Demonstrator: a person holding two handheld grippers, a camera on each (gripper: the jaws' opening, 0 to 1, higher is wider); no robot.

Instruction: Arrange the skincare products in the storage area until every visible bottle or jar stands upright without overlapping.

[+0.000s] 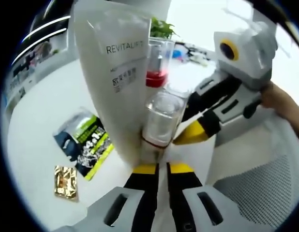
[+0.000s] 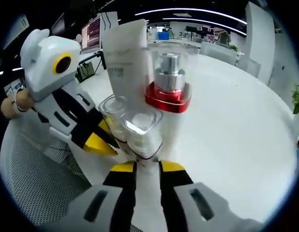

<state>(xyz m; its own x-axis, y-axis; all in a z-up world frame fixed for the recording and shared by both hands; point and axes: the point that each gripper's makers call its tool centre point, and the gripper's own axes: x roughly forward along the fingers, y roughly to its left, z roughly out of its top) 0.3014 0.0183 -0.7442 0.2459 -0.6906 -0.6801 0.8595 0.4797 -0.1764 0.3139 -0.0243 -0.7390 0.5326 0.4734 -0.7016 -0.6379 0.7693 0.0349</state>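
Observation:
A white REVITALIFT tube (image 1: 115, 72) (image 2: 125, 58) stands upright right in front of my left gripper (image 1: 162, 168), whose jaws are almost together with nothing seen between them. Beside the tube stands a clear-capped bottle (image 1: 161, 118) (image 2: 142, 130), and a second clear-capped jar (image 2: 112, 118) is next to it. Behind them is a red-collared pump bottle (image 1: 156, 63) (image 2: 168, 77) under a clear cover. My right gripper (image 2: 147, 166) (image 1: 190, 137) points at the clear-capped bottle's base. A narrow gap shows between its jaws, and I cannot tell whether they grip anything. The left gripper's yellow tip (image 2: 98, 142) touches the jars' side.
Two sachets lie flat on the white table (image 2: 236, 135): a green-black one (image 1: 86, 142) and a small gold one (image 1: 66, 181). A white mesh surface (image 1: 256, 186) (image 2: 28, 179) lies near the grippers. A hand (image 1: 280, 101) holds the right gripper. A green plant (image 1: 161, 28) stands behind.

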